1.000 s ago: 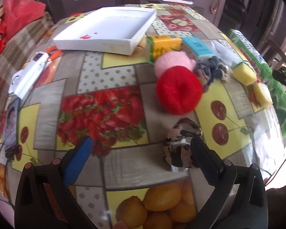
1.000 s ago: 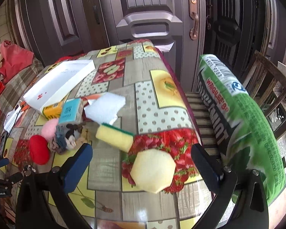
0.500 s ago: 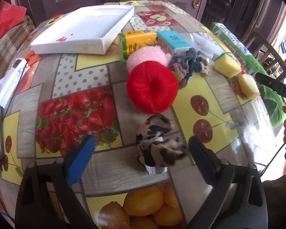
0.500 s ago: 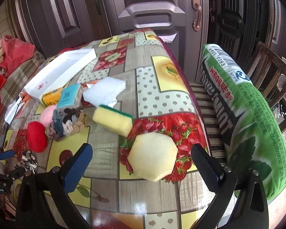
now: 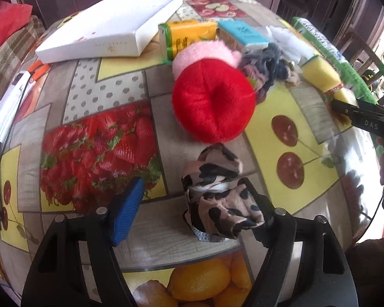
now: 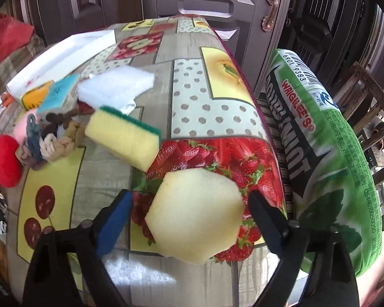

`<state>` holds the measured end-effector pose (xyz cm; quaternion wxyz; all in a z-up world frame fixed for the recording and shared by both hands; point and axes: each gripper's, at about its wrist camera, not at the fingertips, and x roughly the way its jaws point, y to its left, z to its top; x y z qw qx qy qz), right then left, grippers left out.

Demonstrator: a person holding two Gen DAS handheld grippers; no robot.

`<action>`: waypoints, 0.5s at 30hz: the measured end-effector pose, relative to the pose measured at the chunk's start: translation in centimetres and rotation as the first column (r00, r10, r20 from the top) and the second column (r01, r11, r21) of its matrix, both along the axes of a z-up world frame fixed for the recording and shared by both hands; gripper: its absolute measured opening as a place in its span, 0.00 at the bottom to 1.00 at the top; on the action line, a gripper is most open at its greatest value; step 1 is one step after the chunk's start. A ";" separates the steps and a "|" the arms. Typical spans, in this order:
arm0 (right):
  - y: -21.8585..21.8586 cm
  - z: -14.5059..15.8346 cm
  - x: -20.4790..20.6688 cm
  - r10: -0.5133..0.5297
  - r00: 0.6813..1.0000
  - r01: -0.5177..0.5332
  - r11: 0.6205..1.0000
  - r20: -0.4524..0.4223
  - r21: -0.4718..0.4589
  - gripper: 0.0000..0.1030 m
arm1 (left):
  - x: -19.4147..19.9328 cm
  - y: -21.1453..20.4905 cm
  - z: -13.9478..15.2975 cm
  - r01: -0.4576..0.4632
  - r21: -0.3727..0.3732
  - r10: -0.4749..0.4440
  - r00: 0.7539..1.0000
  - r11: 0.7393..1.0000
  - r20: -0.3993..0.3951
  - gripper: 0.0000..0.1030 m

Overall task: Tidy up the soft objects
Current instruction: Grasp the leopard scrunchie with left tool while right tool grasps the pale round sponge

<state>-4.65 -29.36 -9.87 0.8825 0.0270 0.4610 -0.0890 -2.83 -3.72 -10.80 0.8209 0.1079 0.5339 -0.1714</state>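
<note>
We close our left gripper (image 5: 192, 202) on the leopard-print scrunchie (image 5: 219, 192) and our right gripper (image 6: 189, 207) on the pale sponge (image 6: 194, 212), fingers still spread, nothing yet sorted on the cluttered tabletop (image 5: 110, 87).

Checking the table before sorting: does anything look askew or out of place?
Mostly ordinary clutter. The green-and-yellow rectangular sponge lies tilted, its far end propped on the white foam block.
</note>
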 end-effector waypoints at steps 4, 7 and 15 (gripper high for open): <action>0.2 0.1 -0.4 0.024 1.000 -0.024 1.000 0.014 -0.001 0.60 | -0.2 0.2 -0.3 -0.003 0.012 0.003 1.000 1.000 0.012 0.36; -0.1 0.4 -0.7 0.027 0.999 -0.027 0.999 0.024 0.017 0.58 | -0.3 0.7 -0.2 -0.024 0.001 0.024 1.000 1.000 0.020 0.34; -0.4 3.0 -2.7 0.008 0.995 -0.013 0.999 0.098 0.051 0.58 | -0.2 2.0 2.1 -0.075 0.005 0.074 0.992 0.997 0.103 0.33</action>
